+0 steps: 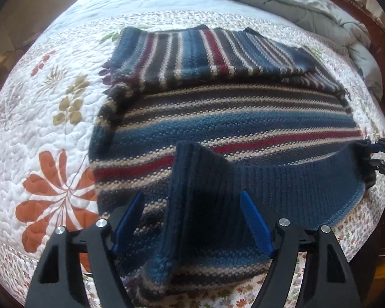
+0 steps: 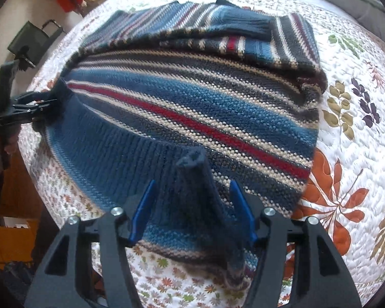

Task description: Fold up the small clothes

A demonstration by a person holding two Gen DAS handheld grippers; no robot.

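Observation:
A striped knit sweater point(image 1: 231, 120) in blue, red, tan and dark bands lies flat on the bed, sleeves folded across its far part. It also shows in the right wrist view point(image 2: 192, 107). Its navy ribbed hem point(image 1: 295, 187) is at the near edge. My left gripper point(image 1: 192, 200) stands with jaws wide apart around a raised corner of the hem, pads not touching it. My right gripper point(image 2: 192, 187) stands the same way around the other raised hem corner point(image 2: 192, 159). The right gripper shows at the right edge of the left wrist view point(image 1: 372, 156), and the left gripper at the left edge of the right wrist view point(image 2: 48, 102).
The bed has a white floral quilt point(image 1: 51, 128). A grey duvet point(image 1: 308, 2) is bunched at the far right. The bed's wooden edge point(image 1: 382, 41) runs along the right. A dark chair point(image 2: 30, 41) and a red object point(image 2: 66, 0) stand on the floor beyond the bed.

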